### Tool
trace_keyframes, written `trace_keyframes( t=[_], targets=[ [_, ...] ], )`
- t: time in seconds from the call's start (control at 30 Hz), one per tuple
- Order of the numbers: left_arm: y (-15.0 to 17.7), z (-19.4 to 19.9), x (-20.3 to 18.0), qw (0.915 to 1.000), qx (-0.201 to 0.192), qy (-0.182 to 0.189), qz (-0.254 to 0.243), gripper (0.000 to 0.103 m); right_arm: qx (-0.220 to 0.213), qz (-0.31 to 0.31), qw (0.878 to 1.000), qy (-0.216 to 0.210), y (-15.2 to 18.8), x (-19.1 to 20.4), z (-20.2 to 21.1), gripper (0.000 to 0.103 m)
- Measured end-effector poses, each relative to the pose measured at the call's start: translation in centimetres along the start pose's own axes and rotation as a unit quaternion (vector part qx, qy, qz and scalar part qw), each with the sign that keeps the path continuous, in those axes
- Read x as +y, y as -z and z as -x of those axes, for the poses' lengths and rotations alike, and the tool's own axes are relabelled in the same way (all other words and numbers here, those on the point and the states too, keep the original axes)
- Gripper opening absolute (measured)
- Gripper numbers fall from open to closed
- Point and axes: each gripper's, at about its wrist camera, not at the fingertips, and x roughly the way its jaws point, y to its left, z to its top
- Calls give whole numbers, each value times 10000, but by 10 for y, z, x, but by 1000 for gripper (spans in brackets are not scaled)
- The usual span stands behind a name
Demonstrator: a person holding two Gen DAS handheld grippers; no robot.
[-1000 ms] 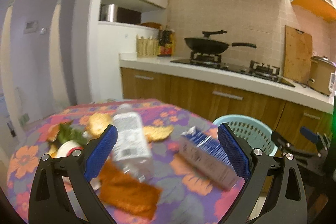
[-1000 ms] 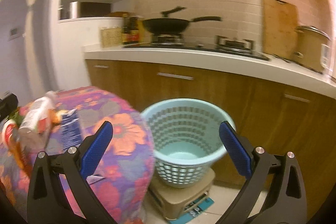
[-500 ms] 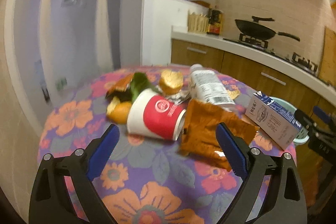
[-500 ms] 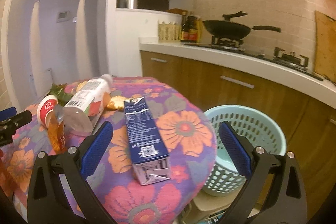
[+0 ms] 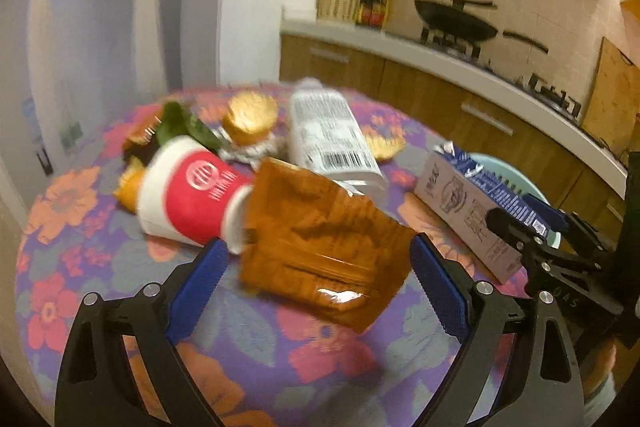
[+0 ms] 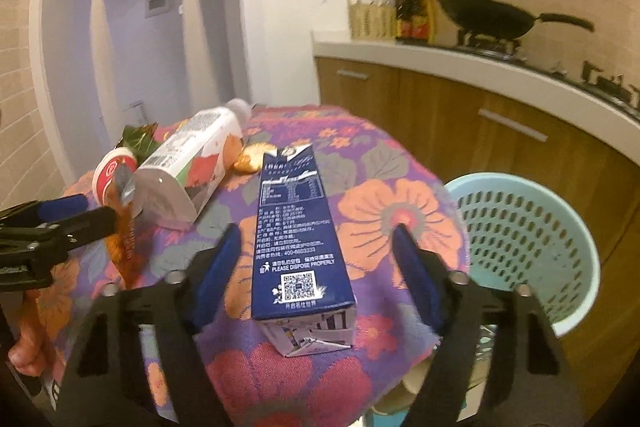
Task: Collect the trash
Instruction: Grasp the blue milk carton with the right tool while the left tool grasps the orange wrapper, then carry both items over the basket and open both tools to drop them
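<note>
Left view: the left gripper [image 5: 314, 289] is hanging wide open over the table [image 5: 80, 251], the orange packet [image 5: 320, 247] lying crosswise between its jaws, untouched.

Right view: the right gripper [image 6: 318, 277] is closing around the carton [image 6: 296, 227], pads not yet pressing; its long axis is running straight ahead, the basket [image 6: 532, 247] sitting just right.

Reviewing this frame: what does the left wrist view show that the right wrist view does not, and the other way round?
Only the left wrist view: the whole orange snack pouch between the open left gripper, and the side of the red paper cup. Only the right wrist view: the full light blue basket beside the table, and the right gripper closing around the blue carton, pads not yet touching. Both: the carton, the plastic bottle lying down, the floral tablecloth, the wok.
</note>
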Motion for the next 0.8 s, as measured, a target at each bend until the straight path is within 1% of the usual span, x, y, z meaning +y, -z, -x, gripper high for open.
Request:
trace_keyframes(
  t=[0.03, 0.07, 0.1, 0.17, 0.23, 0.3, 0.37, 0.4, 0.43, 0.57, 0.63, 0.8],
  targets=[
    [-1, -5, -1, 10000, 77, -21, 16, 89, 94, 24, 9999, -78, 0, -1, -4, 50],
    [-1, -11, -3, 9998, 199, -86, 15, 88, 135, 38, 9998, -113, 0, -2, -6, 39],
    [-1, -15, -4, 9995, 278, -122, 17, 86, 175, 66, 9997, -139, 0, -2, -7, 36],
    [-2, -18, -8, 9993, 293, -222, -6, 85, 209, 165, 9996, -131, 1, -2, -8, 36],
    [-3, -22, -12, 9987, 326, -382, -57, 72, 228, 215, 9994, -140, 1, -2, -7, 36],
    [-5, -25, -13, 9979, 383, -510, -93, 66, 213, 248, 9994, -89, 1, -2, -6, 35],
    [-4, -27, -12, 9976, 433, -532, -92, 61, 191, 254, 9995, -47, 1, -3, -4, 35],
    [-3, -28, -11, 9977, 488, -469, -76, 53, 168, 239, 9996, -25, 1, -4, -3, 35],
    [-1, -29, -10, 9977, 531, -419, -50, 52, 157, 228, 9996, -10, 1, -5, -2, 35],
    [0, -18, -13, 9990, 301, -314, -129, 47, 56, 144, 9998, 89, -1, -13, 5, 35],
    [1, -11, -17, 9990, 197, -323, -217, 47, -9, 93, 9998, 160, -2, -18, 9, 35],
    [-4, 9, -35, 9994, -132, -64, -302, 46, -169, -92, 9991, 376, -7, -39, 19, 35]
  ],
)
